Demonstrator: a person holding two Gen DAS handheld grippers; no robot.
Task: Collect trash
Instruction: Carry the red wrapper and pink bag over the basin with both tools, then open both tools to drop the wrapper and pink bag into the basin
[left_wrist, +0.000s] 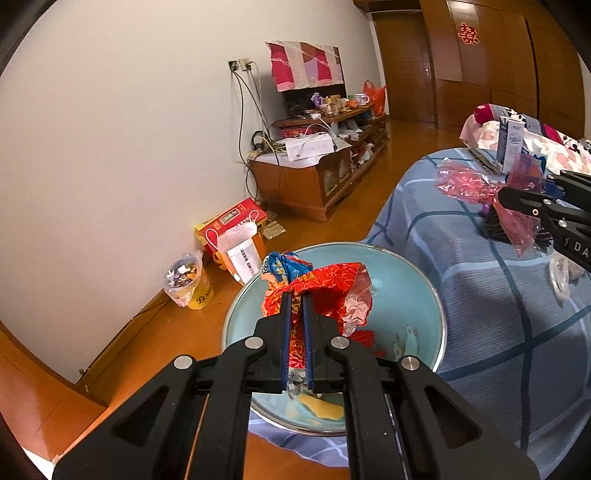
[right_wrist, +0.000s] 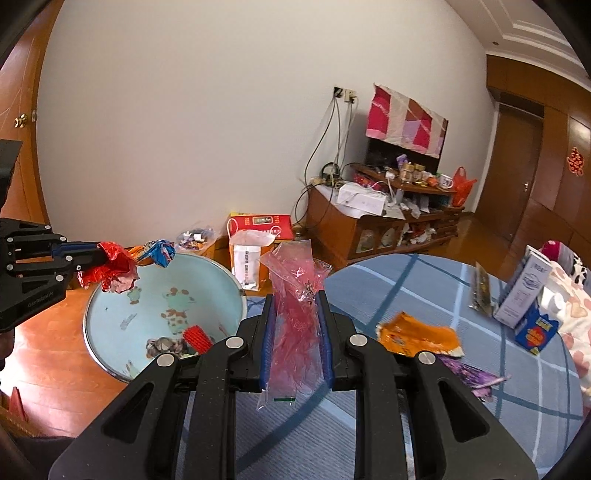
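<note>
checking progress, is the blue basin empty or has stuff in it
Not empty. The blue basin already holds a red scrap and a crumpled wrapper on its bottom.

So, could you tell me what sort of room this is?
Most likely a home bedroom: a bed with a blue checked sheet, a cluttered wooden cabinet against the wall, and wardrobe-like wooden doors.

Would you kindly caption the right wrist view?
Right gripper clamps a pink plastic bag beside the trash basin.
</note>
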